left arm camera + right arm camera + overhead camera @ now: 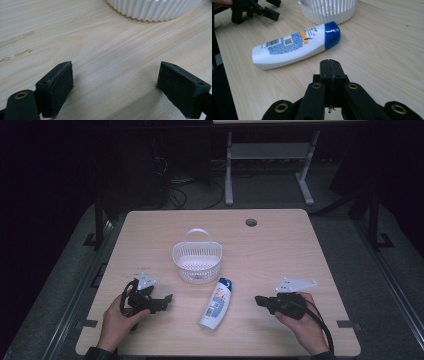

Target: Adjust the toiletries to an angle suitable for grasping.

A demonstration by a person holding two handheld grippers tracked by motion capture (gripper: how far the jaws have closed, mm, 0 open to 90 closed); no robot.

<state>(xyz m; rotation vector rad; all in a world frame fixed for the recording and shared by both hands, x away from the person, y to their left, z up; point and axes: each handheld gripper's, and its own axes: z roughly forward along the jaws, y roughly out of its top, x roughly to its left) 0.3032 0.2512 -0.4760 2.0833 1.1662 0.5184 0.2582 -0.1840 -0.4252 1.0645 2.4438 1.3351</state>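
I am getting ready to reach for the bottle.
The bottle [216, 303] is lying flat on the surface [280, 250] between my grippers, its blue cap pointing at the basket [197, 261]. My right gripper [331, 65], pressed together and holding nothing, is sitting nearer; my left gripper [113, 87] is resting wide apart.

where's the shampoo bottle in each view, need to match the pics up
High view: the shampoo bottle lies low at centre, blue cap toward the white basket.
Left gripper view: not in it; the basket's ribbed wall runs along the top edge.
Right gripper view: it lies left of centre, cap at right, beside the basket.
Shared landmark: the basket.
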